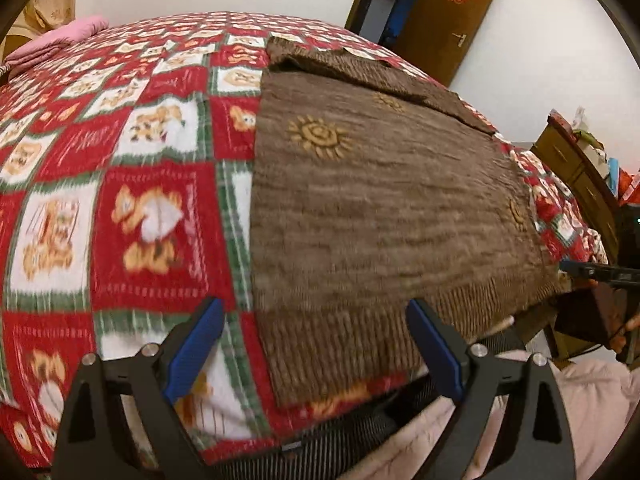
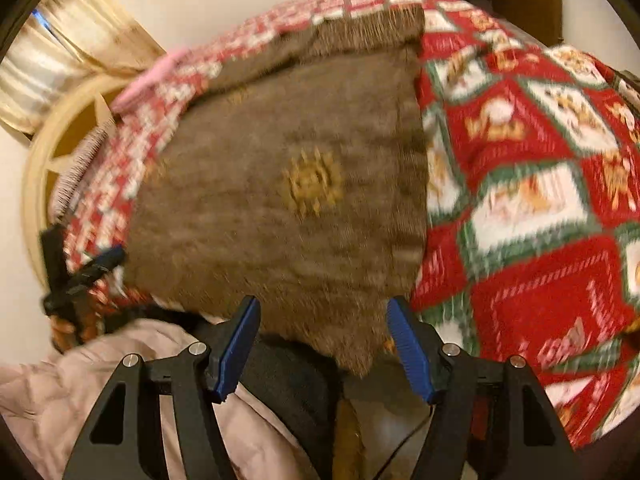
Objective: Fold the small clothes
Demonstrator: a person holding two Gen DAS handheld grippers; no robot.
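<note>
One brown sweater [image 1: 384, 208] lies flat on the bed cover [image 1: 120, 184], near its front edge. Two tongs: the left gripper [image 1: 316, 356] and the right gripper [image 2: 324, 340] both stand spread, pinching nothing.

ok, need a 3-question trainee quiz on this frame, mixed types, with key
1. True or false: the sweater lies spread flat on the blanket.
2. What do the left gripper fingers hold? A) the sweater hem B) nothing C) the pink cloth
3. Fill in: the sweater's yellow motifs look like ____.

Key: 1 true; 2 B; 3 suns
</note>
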